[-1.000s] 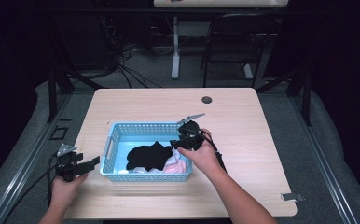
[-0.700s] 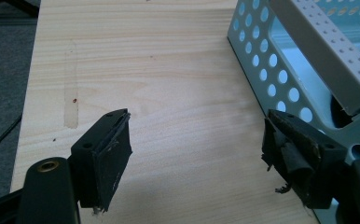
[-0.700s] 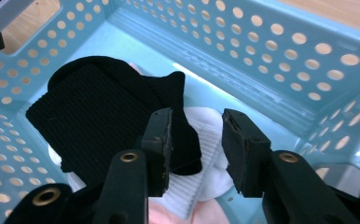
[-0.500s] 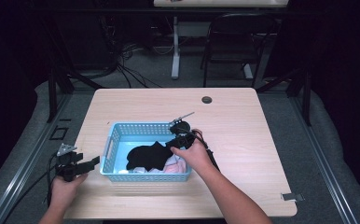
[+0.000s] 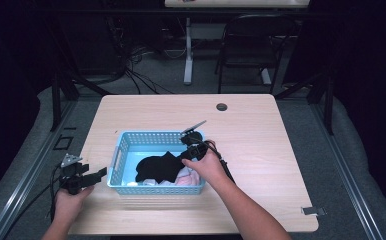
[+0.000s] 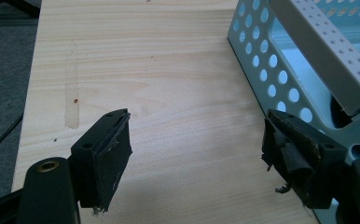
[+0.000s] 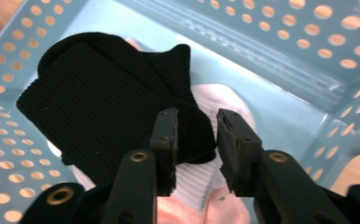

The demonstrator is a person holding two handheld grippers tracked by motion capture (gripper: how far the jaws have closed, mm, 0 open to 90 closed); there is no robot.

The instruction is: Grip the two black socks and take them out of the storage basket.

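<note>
A pale wooden table [image 5: 261, 150] stands in a dark room, cables and a chair on the floor behind it. Near its left front sits a light-blue perforated basket [image 5: 131, 140] holding a black sock [image 5: 156, 167] on top of paler white and pink cloth [image 5: 188, 177]. The right gripper [image 7: 197, 135] dips into the basket from the right; its jaws have just been closing and now stand narrow around a corner of the black sock (whether the pads already press the fabric is hard to tell), probably to pinch it and lift it out. The left gripper [image 6: 197, 149] rests over bare table just left of the basket, jaws wide and holding nothing, seemingly waiting clear of the work.
</note>
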